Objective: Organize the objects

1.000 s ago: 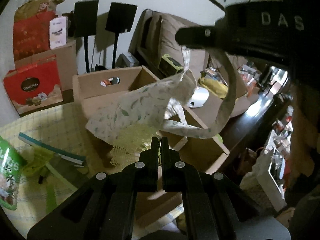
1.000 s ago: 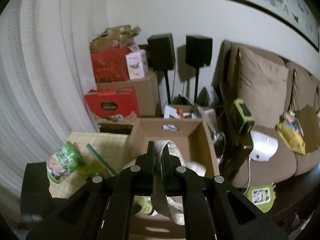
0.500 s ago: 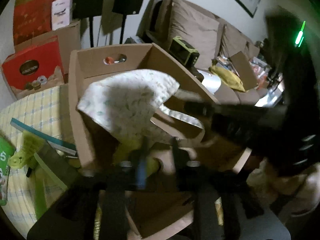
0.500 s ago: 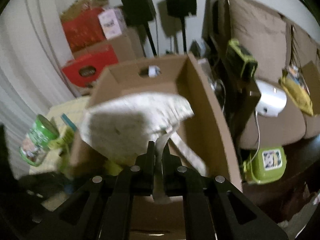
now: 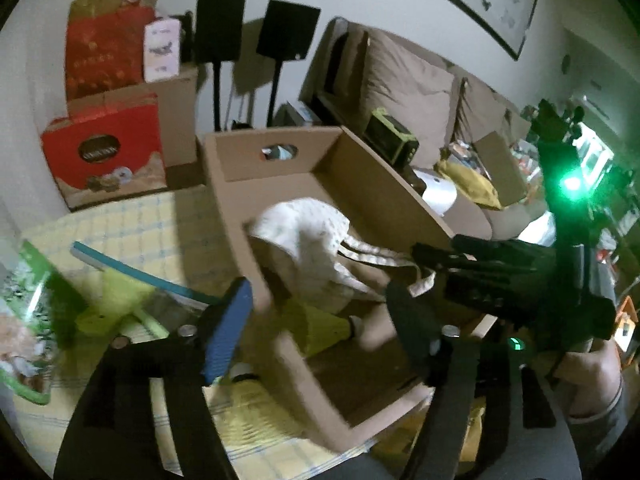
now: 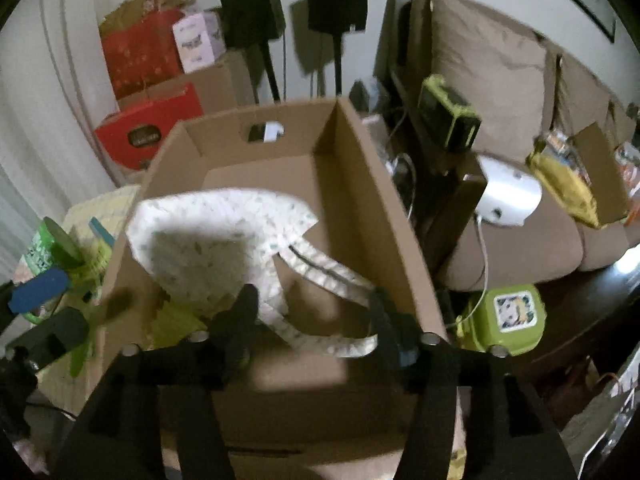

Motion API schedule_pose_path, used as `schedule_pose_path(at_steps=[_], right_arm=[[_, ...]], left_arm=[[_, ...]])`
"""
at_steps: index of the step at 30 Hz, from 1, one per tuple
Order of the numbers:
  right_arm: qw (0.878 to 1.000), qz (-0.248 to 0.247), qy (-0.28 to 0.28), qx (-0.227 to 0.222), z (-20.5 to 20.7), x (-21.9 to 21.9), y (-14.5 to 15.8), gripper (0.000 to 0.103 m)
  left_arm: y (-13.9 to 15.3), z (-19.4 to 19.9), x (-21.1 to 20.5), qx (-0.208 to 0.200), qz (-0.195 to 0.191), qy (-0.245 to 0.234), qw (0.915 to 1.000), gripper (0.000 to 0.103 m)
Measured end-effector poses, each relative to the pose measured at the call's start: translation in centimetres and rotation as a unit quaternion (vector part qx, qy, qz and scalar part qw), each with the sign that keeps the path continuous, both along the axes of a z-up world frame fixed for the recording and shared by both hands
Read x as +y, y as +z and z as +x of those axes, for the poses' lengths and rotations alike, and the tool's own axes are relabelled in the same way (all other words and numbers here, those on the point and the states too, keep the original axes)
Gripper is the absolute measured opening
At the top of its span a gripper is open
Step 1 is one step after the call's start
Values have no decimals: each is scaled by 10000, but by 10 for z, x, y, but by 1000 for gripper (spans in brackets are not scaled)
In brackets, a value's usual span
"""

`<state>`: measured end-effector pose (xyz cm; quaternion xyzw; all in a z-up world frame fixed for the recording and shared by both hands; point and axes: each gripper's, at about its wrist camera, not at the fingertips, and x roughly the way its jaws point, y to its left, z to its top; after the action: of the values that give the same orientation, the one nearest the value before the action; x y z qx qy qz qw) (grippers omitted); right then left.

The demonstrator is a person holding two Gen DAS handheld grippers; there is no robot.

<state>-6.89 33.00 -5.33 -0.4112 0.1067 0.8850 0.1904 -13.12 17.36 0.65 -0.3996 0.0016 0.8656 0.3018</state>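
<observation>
The left gripper (image 5: pixel 320 312) stood with its jaws wide apart, having just been opening; nothing was pressed between them, and the blue pad of one finger (image 5: pixel 226 332) showed at the lower left of the left wrist view. The right gripper (image 6: pixel 312 320) was also spread, its jaws just opened, and the strap of the cloth bag lay loose between the fingers without being pinched.

The leaf-printed cloth bag (image 6: pixel 216 240) rested inside the open cardboard box (image 6: pixel 360 200), draped over the box's left wall, with its straps (image 6: pixel 332 276) trailing toward the lower middle of the frame. Under it, something yellow-green (image 5: pixel 320 320) was visible in the box.

To the left of the box, on a yellow checked cloth (image 5: pixel 132 224), lay a teal flat item (image 5: pixel 132 272) and a green round tin (image 6: pixel 48 244); its print was too blurred to read. At the upper left stood a red gift box (image 5: pixel 104 156) with a dark oval label, the words not legible. At the lower right of the right wrist view sat a green lidded container (image 6: pixel 508 316) bearing a cartoon picture.
</observation>
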Motion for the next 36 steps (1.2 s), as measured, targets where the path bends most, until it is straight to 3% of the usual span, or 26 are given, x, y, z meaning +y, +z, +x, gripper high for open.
schedule_pose_path(at_steps=[2, 6, 8, 14, 25, 36], right_arm=[[9999, 99, 25, 112, 4, -9, 8, 75], [9990, 135, 165, 402, 11, -31, 22, 82], [9983, 142, 261, 498, 12, -44, 27, 85], [9952, 85, 484, 847, 19, -82, 35, 102], [9927, 105, 699, 977, 31, -126, 32, 102], [9909, -207, 709, 1122, 43, -134, 31, 102]], left_arm=[[5, 1, -12, 28, 53, 69, 10000, 82], [12, 7, -41, 121, 50, 245, 9996, 85], [12, 9, -51, 147, 3, 311, 9994, 92], [5, 20, -81, 193, -203, 460, 9985, 92], [-58, 44, -112, -90, -432, 457, 9980, 92], [-84, 58, -84, 324, -941, 86, 9950, 92]])
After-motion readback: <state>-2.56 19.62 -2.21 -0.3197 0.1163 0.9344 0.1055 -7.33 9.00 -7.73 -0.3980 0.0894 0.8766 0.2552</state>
